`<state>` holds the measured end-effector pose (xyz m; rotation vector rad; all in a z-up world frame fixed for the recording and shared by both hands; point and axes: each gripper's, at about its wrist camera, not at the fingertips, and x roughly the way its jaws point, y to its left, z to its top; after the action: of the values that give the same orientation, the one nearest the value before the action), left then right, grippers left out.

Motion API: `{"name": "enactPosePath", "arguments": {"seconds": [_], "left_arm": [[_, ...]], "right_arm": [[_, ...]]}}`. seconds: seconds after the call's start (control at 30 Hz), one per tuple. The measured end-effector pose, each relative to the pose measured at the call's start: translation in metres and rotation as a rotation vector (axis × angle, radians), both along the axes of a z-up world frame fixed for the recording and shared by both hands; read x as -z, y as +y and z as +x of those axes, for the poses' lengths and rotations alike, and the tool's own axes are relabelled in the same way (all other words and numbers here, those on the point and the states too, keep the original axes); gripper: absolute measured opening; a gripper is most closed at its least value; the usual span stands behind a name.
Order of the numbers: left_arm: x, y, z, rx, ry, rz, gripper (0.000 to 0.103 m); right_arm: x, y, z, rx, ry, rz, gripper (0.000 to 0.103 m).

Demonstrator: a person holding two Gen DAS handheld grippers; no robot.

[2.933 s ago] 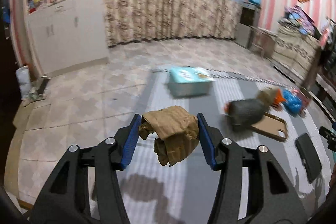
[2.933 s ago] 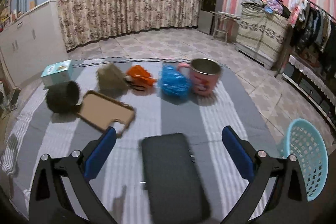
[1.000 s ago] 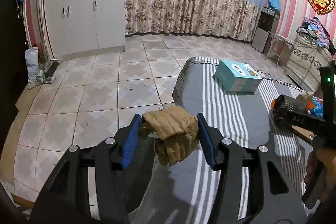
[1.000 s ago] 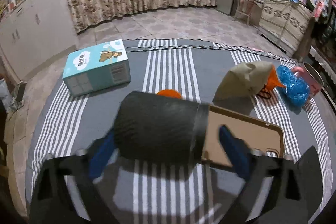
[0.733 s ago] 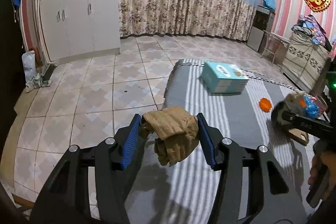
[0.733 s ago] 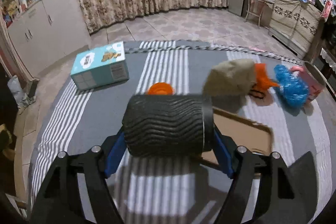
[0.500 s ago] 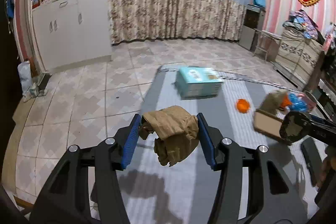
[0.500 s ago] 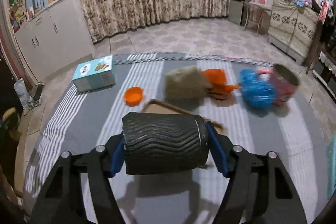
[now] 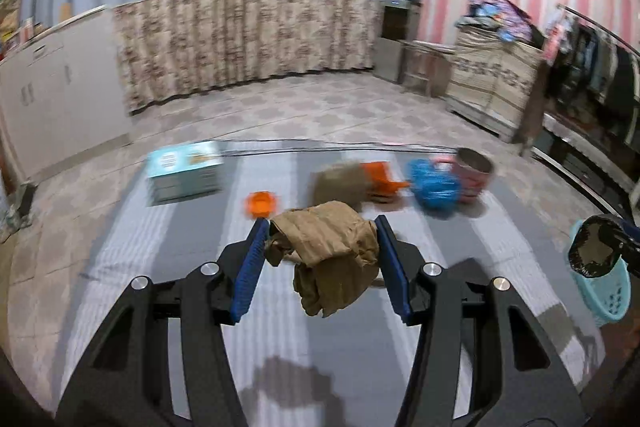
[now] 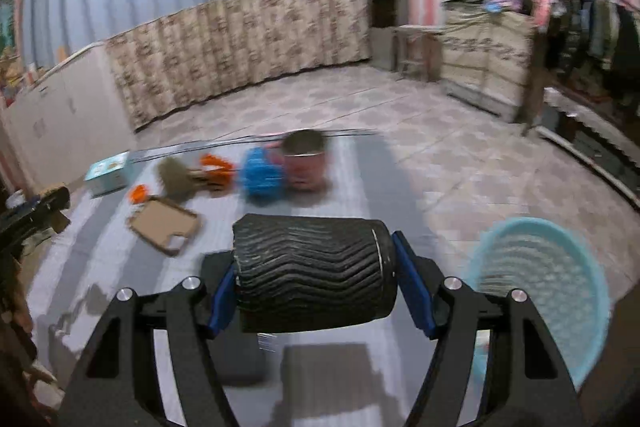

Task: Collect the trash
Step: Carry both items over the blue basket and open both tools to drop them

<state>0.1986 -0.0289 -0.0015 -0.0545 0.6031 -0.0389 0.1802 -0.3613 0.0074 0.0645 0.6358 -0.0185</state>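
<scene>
The right gripper (image 10: 314,293) clamps a black ribbed cup (image 10: 314,279), now swung beside the blue basket (image 10: 544,291), ready to drop. The left gripper (image 9: 320,263) still pinches crumpled brown paper (image 9: 328,253) above the striped mat (image 9: 192,247).

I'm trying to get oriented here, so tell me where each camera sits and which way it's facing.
Left wrist: on the left gripper, looking along its fingers over the striped grey mat; its fingers clamp a crumpled brown paper wad.
Right wrist: on the right gripper, facing the same mat; it clamps a black ribbed paper cup sideways.
Shared: light blue plastic mesh basket, pink metal mug, teal cardboard box, and each view catches the other gripper.
</scene>
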Motion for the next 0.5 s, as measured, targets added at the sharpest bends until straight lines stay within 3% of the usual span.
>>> {"name": "enactPosePath", "arguments": {"seconds": [0.27, 0.5], "left_arm": [[0.001, -0.115, 0.005, 0.152, -0.037, 0.018, 0.052], [0.002, -0.205, 0.007, 0.276, -0.072, 0.005, 0.052]], "right_arm": [[0.013, -0.116, -0.030, 0.186, -0.075, -0.024, 0.068], [0.022, -0.175, -0.024, 0.299, -0.099, 0.026, 0.068]]}}
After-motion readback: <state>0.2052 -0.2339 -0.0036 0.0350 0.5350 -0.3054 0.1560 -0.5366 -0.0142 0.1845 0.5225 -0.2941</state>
